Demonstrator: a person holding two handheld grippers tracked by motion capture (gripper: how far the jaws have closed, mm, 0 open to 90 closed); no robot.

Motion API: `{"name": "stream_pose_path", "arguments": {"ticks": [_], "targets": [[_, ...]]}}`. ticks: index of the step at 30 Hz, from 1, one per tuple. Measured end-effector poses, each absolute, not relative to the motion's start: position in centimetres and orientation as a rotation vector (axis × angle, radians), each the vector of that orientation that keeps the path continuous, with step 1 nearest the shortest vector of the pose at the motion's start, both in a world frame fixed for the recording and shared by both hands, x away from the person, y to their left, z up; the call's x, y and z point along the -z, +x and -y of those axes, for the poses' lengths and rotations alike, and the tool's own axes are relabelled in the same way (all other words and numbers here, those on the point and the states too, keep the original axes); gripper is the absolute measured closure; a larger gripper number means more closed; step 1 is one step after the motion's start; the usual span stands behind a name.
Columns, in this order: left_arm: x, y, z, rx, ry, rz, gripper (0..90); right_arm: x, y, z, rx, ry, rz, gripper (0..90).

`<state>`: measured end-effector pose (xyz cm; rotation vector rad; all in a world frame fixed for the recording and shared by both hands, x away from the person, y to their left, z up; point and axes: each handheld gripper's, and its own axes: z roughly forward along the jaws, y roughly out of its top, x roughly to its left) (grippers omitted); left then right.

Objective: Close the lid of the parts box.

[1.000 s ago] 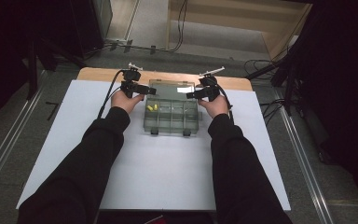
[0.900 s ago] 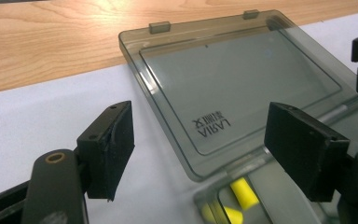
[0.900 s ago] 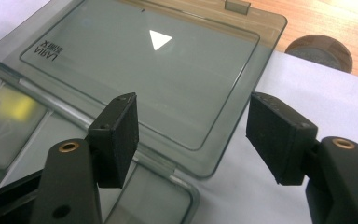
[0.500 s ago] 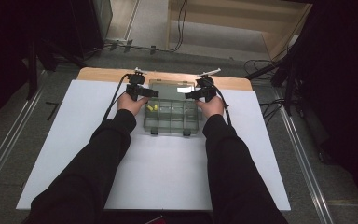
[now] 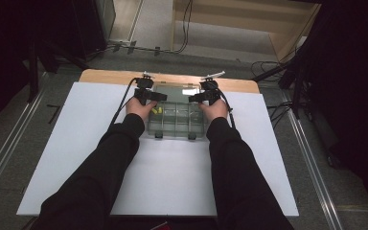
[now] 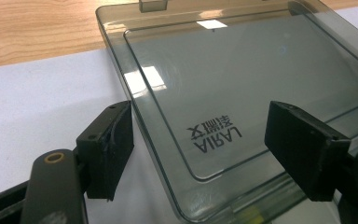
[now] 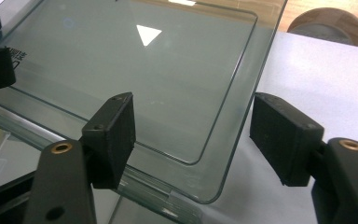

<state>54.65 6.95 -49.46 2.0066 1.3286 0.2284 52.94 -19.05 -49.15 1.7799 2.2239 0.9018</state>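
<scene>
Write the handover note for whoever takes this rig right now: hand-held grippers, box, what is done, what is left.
Left hand-held gripper: jaws open, straddling the left edge of the lid, not clamped.
Right hand-held gripper: jaws open, straddling the lid's right edge, not clamped.
Box: clear compartment organiser on the white table, lid swung open and lying flat on the far side; small yellow pieces in a left compartment.
Done: lid is open, both grippers positioned at its corners.
Left: probably grip the lid and swing it shut.

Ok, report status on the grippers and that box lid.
Left gripper open, right gripper open, each straddling a lid corner. Clear lid lies flat, open. Nothing in the way.
</scene>
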Motion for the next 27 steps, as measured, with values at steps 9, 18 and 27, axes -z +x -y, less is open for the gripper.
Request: {"name": "stream_pose_path", "arguments": {"ticks": [9, 18, 27], "targets": [[49.58, 55.10, -6.86, -0.193, 2.011, -1.349, 20.6, 49.22, 52.93, 19.10, -0.912, 1.851, -2.230, 27.4], [49.64, 55.06, -6.65, -0.200, 2.001, -1.358, 19.6, 49.52, 53.16, 19.48, -0.954, 1.954, -2.227, 27.7], [49.58, 55.07, -6.52, -0.203, 2.001, -1.372, 19.1, 49.42, 53.28, 19.33, -0.942, 1.947, -2.242, 27.5]]}}
